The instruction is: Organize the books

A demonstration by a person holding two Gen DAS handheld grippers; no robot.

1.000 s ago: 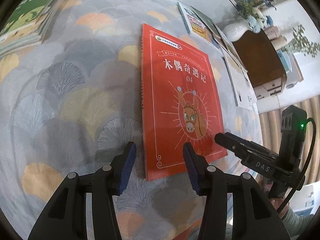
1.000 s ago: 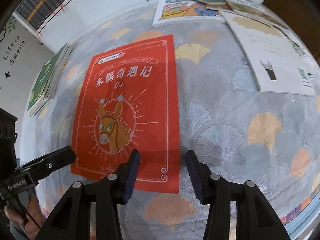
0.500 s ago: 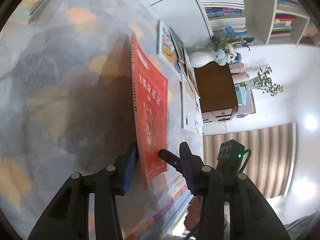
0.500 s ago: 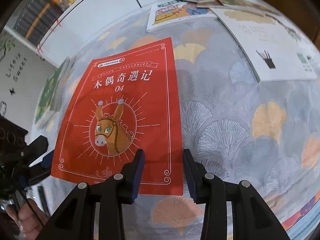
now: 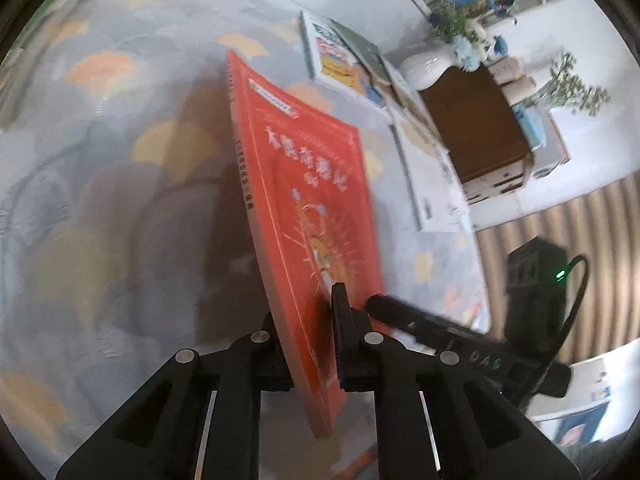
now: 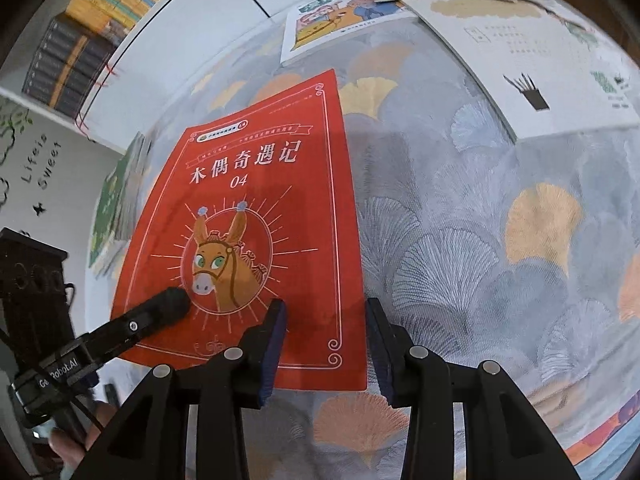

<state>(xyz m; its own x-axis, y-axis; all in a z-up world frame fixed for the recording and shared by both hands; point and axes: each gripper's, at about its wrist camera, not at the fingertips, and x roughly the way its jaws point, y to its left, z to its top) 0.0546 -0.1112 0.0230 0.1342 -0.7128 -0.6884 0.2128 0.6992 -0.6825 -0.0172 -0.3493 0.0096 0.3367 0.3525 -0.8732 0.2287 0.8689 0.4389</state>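
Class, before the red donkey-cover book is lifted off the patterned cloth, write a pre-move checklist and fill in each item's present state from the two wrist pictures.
1. Left tool shut on the red donkey-cover book: ok.
2. Grip sits at the book's near left corner, not mid-edge: not ok, it may sag.
3. Right tool open astride the book's near right corner, pads not pressing: ok.
4. Book's left edge raised off the grey fan-patterned cloth: ok.
5. White ink-brush book lies apart from the red book: ok.
6. Green-covered stack at left squared up: cannot tell.
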